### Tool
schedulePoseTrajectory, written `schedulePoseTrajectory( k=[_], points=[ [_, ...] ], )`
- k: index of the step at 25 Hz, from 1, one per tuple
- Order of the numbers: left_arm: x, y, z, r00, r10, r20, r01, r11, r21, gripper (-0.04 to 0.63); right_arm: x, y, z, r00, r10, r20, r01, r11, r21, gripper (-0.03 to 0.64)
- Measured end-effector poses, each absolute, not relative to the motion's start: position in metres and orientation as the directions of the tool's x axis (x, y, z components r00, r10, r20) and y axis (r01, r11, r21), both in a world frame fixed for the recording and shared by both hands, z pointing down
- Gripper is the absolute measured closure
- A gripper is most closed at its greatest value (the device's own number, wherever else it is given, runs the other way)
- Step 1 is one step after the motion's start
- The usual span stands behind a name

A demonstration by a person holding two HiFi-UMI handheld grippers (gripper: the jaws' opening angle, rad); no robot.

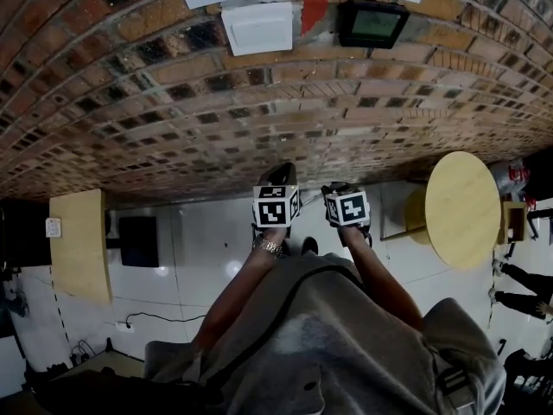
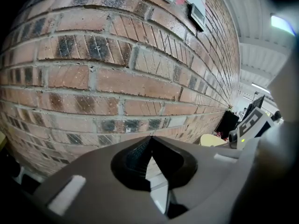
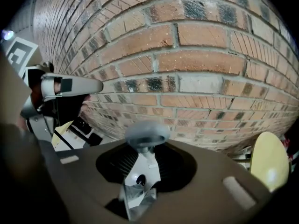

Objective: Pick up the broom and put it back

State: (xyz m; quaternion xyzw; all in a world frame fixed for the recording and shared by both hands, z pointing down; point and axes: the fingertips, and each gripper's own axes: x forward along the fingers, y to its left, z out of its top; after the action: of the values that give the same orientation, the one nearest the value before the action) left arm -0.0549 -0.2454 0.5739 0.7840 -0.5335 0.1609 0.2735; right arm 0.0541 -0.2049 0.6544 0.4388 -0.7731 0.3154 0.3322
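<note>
1. The brick wall fills the upper part of the head view and stands directly ahead of both grippers. Risk: any long item carried here can strike it if swung.
2. The floor at the foot of the wall is pale and glossy. Risk: an item stood on end may slide out at the base.
3. A round table stands near the wall on the person's right. Risk: the unseen lower end of the broom could catch it if the person turns that way.
4. The left gripper has its jaws fully together with nothing between them. It is aimed at the wall, just beside the other gripper. Finding: it gives the load no second support.
5. The right gripper has its jaws closed partway on the broom, with the pads on either side of the pale handle.
6. The broom's grey cap sits just beyond the jaw tips, so the hold is judged to be at the very top of the handle. The brush end shows in no view.
7. Main hazard: with a single grip this high, the handle may pivot or slip through the pads under the weight below, then swing into the wall or drop.
8. Lesser hazard: if released before it leans securely, the broom is likely to topple.
</note>
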Motion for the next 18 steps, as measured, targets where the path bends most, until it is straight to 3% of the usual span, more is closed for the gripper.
schedulePoseTrajectory(
  k=[10, 18],
  points=[
    [-0.087, -0.224, 0.585, 0.296, -0.752, 0.589, -0.954, -0.198, 0.226, 0.589, 0.053, -0.280, 0.769, -0.314, -0.395, 0.863, -0.927, 0.324, -0.189, 0.515],
    [-0.121, -0.196, 0.608, 0.210, -0.732, 0.648, -0.975, -0.106, 0.196, 0.589, 0.060, -0.346, 0.779, -0.262, -0.555, 0.790, -0.956, 0.260, -0.134, 0.515]
  ],
)
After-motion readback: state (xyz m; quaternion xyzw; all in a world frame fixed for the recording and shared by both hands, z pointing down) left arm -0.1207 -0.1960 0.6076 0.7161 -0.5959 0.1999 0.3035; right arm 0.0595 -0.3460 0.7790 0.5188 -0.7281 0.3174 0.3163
